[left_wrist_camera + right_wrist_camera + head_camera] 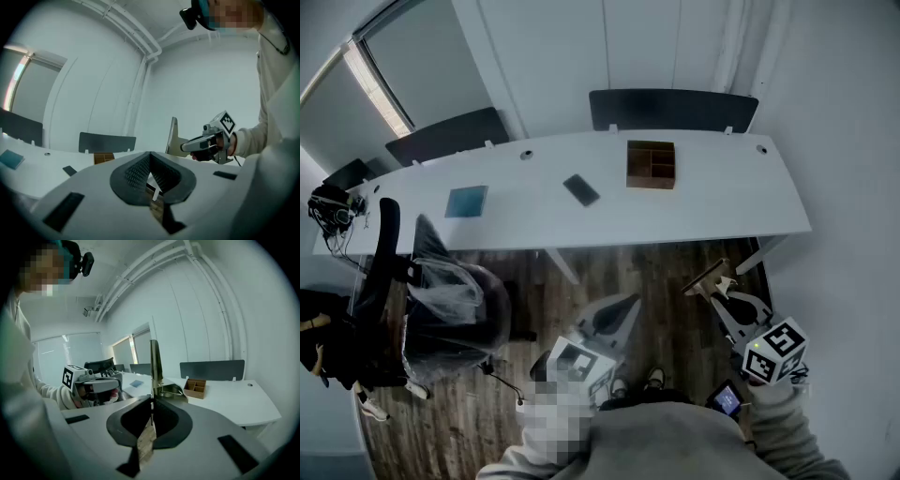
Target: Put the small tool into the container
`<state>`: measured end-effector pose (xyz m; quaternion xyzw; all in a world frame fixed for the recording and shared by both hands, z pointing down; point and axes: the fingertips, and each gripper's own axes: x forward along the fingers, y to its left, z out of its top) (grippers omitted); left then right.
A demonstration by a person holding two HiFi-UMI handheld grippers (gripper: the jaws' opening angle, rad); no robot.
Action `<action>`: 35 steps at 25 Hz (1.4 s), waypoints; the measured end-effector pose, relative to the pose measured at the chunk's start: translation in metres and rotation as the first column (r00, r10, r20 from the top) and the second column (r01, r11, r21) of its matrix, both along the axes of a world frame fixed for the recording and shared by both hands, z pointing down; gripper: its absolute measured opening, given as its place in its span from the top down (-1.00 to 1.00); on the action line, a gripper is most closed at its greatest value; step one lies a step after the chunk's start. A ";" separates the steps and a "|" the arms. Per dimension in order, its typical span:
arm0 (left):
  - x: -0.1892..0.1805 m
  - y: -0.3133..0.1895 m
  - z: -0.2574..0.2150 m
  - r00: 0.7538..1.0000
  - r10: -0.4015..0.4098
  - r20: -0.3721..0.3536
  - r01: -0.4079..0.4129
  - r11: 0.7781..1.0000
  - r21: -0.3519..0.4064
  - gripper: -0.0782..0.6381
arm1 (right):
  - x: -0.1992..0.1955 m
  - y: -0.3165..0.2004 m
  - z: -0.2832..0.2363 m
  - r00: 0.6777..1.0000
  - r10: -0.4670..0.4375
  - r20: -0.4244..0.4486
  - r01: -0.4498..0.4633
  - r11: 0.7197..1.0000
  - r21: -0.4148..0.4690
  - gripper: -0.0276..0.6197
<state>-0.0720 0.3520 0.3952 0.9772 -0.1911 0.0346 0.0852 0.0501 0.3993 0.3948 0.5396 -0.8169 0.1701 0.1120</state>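
A small dark flat tool [580, 189] lies on the long white table [722, 211], left of a brown wooden container [651, 164] with compartments. Both grippers hang over the wooden floor on the near side of the table, well short of it. My left gripper [628, 302] is shut with nothing in it, its pads meeting in the left gripper view [150, 161]. My right gripper [705, 279] is shut and empty too, its jaws a thin upright edge [154, 362]. The container [196, 387] and the tool [70, 170] show beyond the jaws.
A blue square pad [467, 201] lies further left on the table, with headphones [333, 211] at its left end. A black chair under clear plastic [441, 300] stands at the left. Two dark chairs [670, 108] sit behind the table. A wall [853, 187] closes the right side.
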 end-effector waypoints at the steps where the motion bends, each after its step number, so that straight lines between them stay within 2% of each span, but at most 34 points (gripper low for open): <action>1: 0.000 0.002 0.002 1.000 0.003 0.005 -0.003 1.000 0.000 0.79 | -0.001 0.000 -0.001 1.000 0.000 -0.003 0.000 1.000 0.002 0.85; 7: 0.001 0.005 0.001 1.000 0.001 -0.002 -0.001 1.000 0.002 0.79 | -0.005 0.001 0.003 1.000 0.001 -0.005 -0.001 1.000 -0.009 0.85; 14: 0.006 0.012 0.006 0.999 0.030 -0.022 -0.031 0.999 -0.035 0.79 | 0.000 0.001 0.009 1.000 0.015 0.022 -0.014 1.000 -0.024 0.85; 23: 0.027 0.014 0.004 0.999 0.040 -0.009 -0.040 0.999 -0.019 0.79 | 0.015 0.003 0.018 0.999 0.015 0.045 -0.014 0.999 -0.037 0.85; 32: 0.068 0.014 0.006 0.996 0.084 0.027 -0.084 0.996 0.003 0.79 | 0.056 0.006 0.028 0.993 0.031 0.117 -0.027 0.999 -0.036 0.85; 35: 0.076 0.000 -0.001 0.998 0.056 0.030 -0.056 0.998 0.015 0.79 | 0.071 0.008 0.032 0.989 0.030 0.145 -0.024 0.999 -0.040 0.85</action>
